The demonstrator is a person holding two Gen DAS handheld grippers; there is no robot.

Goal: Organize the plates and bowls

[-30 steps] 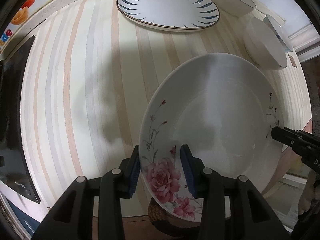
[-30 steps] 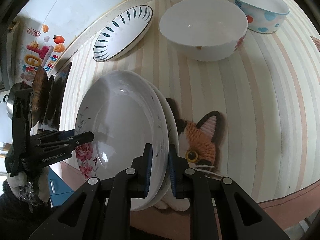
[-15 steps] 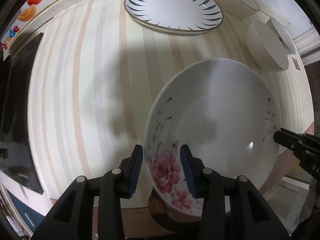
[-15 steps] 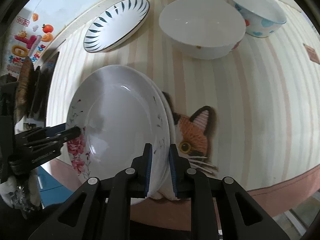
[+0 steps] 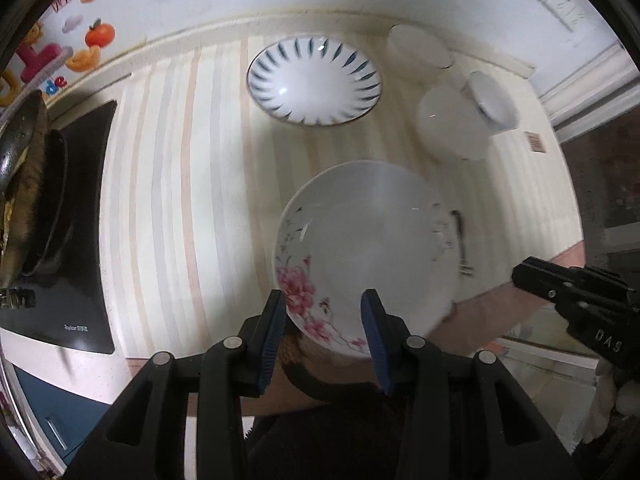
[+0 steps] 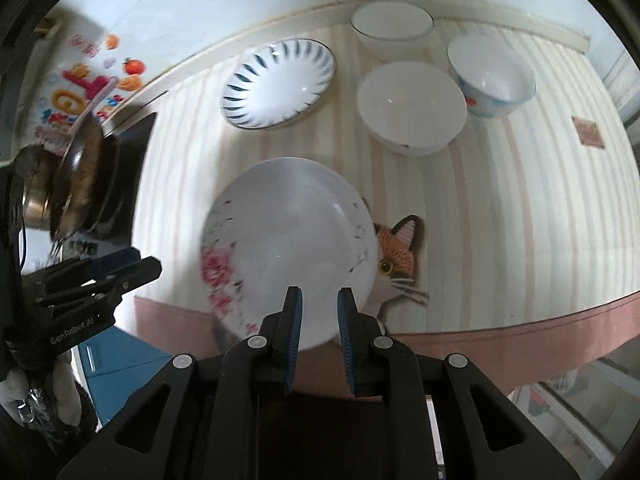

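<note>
A white plate with pink flowers (image 5: pixel 360 256) (image 6: pixel 288 256) lies stacked on a second plate on a cat-shaped mat (image 6: pixel 400 256) near the table's front edge. My left gripper (image 5: pixel 324 328) is open, raised above the plate's near rim. My right gripper (image 6: pixel 318 320) is open, back from the plate's near rim. A blue-leaf plate (image 5: pixel 314 80) (image 6: pixel 278 82) lies at the back. Three bowls stand at the back right: a plain white one (image 6: pixel 412 106), a white one (image 6: pixel 392 28), a blue-patterned one (image 6: pixel 492 74).
A black cooktop (image 5: pixel 80 240) with a dark pan (image 5: pixel 32 184) sits at the left. The striped table (image 5: pixel 180 200) ends in a pink edge (image 6: pixel 520 320) at the front. A wall with fruit stickers (image 5: pixel 96 32) stands behind.
My right gripper let go of the plates and opened. Both grippers pulled up and back from the floral plate, which now rests on the cat mat.
</note>
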